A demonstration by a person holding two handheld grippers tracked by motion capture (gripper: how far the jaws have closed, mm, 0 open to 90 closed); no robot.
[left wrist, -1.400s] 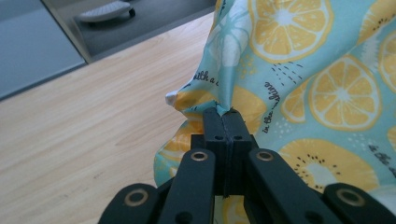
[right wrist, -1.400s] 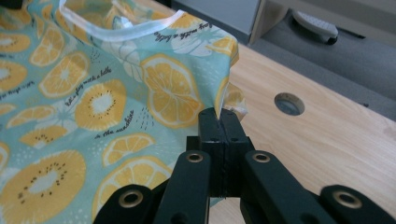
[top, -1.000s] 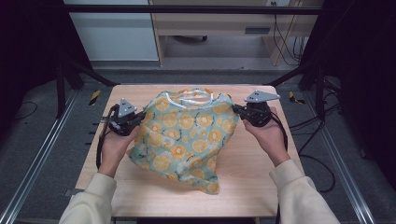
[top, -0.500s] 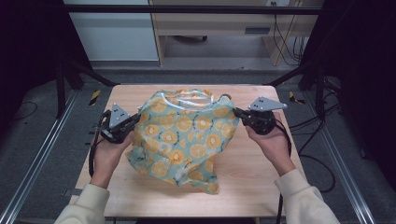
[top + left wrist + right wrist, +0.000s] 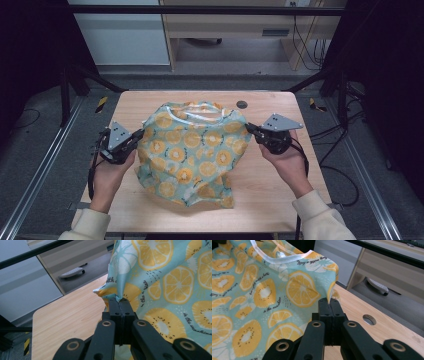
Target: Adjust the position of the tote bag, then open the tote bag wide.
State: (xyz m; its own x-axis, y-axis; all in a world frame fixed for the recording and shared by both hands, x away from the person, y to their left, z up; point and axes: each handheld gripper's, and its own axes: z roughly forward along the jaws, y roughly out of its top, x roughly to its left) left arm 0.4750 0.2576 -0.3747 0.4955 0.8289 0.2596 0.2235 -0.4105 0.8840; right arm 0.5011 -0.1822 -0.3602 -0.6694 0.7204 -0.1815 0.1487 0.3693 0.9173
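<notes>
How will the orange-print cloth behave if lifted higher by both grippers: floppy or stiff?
Probably floppy: the cloth sags and creases between the left gripper and the right gripper, its lower end crumpled on the table. It looks thin, so likely light. Each gripper pinches only a small fold, which might slip.

Wooden table (image 5: pixel 280 200), citrus-print cloth (image 5: pixel 192 150) draped on it

Both forearms in cream ribbed-cuff sleeves. Left gripper (image 5: pixel 140 134): black body, grey three-cornered plate on top with small dark holes, black cable looping down beside the wrist. Right gripper (image 5: pixel 248 128): same black body, grey plate, black cable trailing past the sleeve. In both gripper views: matte black jaws, blocky tips, brass-ringed pivot screws on the linkage arms.
</notes>
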